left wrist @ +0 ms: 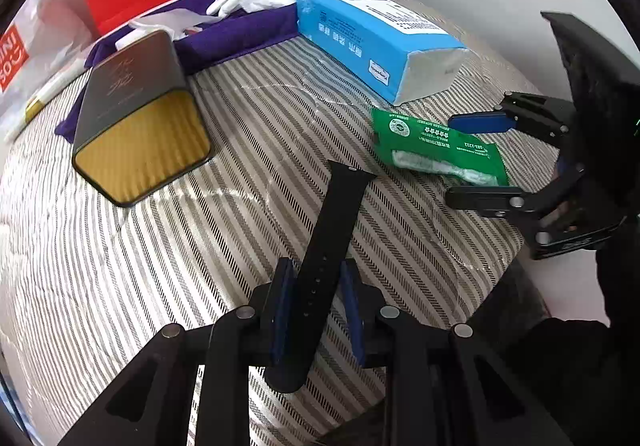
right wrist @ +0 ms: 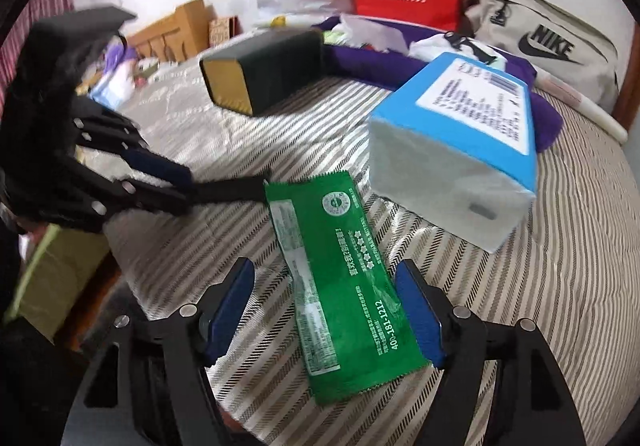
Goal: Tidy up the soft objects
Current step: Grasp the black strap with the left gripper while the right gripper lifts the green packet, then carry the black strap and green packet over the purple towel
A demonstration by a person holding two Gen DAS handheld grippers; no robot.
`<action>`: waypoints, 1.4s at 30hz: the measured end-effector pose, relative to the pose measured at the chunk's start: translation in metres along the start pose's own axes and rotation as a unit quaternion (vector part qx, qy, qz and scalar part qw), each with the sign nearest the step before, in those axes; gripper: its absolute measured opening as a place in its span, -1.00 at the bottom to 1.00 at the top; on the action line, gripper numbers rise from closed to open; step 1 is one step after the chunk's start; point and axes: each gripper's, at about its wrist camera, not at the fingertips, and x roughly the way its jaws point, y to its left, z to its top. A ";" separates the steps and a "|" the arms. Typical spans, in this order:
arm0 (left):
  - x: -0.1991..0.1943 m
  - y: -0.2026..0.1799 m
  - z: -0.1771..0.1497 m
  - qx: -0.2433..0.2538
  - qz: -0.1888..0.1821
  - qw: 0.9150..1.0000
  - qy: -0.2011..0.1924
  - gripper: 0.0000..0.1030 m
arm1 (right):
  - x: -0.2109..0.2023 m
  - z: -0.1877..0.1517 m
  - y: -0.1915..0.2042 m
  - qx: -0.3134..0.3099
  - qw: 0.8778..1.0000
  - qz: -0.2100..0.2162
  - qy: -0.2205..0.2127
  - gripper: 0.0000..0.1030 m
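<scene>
The left tool (left wrist: 316, 310) has the black watch strap (left wrist: 320, 246) between its blue pads, near the strap's holed end; the pads sit close on either side, though whether they pinch it or only bracket it I cannot tell. The strap's far end reaches out over the striped bed (left wrist: 160, 266), close to the green sachet (right wrist: 340, 278).

The right tool (right wrist: 326, 314) stands wide, a finger on each side of that sachet, not touching it.

The strap looks rubbery and limp — it should droop from one end, so a hold nearer mid-length would carry it steadier. The sachet seems light, flat and slick — best pinched across its narrow width. Beyond lie the blue tissue pack (right wrist: 460, 157) and the dark tin (left wrist: 136, 117).
</scene>
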 end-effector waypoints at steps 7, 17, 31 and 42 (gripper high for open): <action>0.005 -0.009 0.006 0.028 0.001 1.000 -0.014 -0.39 | -0.002 -0.002 -0.002 -0.003 1.000 -0.027 -0.015 -0.27; 0.007 -0.010 0.010 0.017 0.011 1.000 -0.023 -0.56 | -0.024 -0.011 -0.014 0.037 0.998 -0.037 -0.022 -0.37; -0.016 0.005 0.006 -0.063 -0.002 0.997 -0.054 -0.60 | -0.073 0.004 -0.014 0.071 0.994 -0.049 -0.066 -0.37; -0.050 0.016 0.023 -0.081 0.022 0.992 -0.090 -0.60 | -0.100 0.032 -0.022 0.078 0.991 -0.063 -0.088 -0.37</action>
